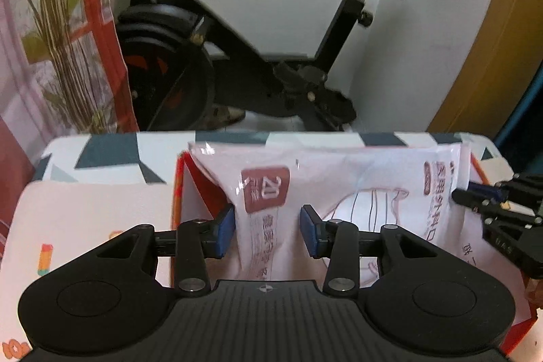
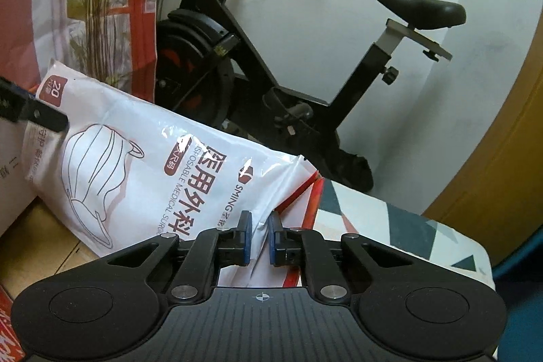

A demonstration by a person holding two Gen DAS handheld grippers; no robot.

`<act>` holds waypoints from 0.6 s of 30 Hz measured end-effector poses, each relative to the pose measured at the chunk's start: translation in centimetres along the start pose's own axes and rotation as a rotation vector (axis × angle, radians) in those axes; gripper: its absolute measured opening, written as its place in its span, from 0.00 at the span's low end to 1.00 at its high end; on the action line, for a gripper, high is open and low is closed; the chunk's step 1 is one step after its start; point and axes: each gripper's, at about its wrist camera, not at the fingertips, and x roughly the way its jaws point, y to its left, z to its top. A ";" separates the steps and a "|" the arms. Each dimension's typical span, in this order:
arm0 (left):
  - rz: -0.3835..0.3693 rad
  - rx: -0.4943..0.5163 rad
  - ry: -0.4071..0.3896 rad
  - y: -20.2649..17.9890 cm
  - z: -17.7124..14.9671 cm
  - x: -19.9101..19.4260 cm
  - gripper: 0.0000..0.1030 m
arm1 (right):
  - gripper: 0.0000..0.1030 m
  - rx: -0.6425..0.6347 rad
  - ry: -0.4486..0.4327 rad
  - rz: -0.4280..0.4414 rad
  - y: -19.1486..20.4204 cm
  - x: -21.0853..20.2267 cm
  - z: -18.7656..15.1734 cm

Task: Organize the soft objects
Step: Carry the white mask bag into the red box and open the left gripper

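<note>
A white plastic pack of medical masks [image 1: 356,192] with brown print stands on edge in an open cardboard box with red-orange flaps [image 1: 181,192]. My left gripper [image 1: 268,231] is open, its blue pads on either side of the pack's left part without squeezing it. My right gripper [image 2: 259,238] is shut on the pack's [image 2: 152,165] right edge, the pads pinching the film. The right gripper also shows in the left wrist view [image 1: 488,195] at the pack's right end, and a left gripper finger shows in the right wrist view [image 2: 37,114] at the far left.
The box sits on a table with a white, grey and teal triangle-pattern cloth [image 1: 112,155], also seen in the right wrist view [image 2: 407,226]. Behind stand a black exercise bike [image 1: 244,50], a potted plant [image 1: 61,39], a white wall and a wooden door [image 1: 502,39].
</note>
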 end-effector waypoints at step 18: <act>-0.016 0.035 -0.050 -1.4 -1.6 -1.4 0.17 | 0.11 -0.048 0.049 -0.007 1.1 0.1 0.4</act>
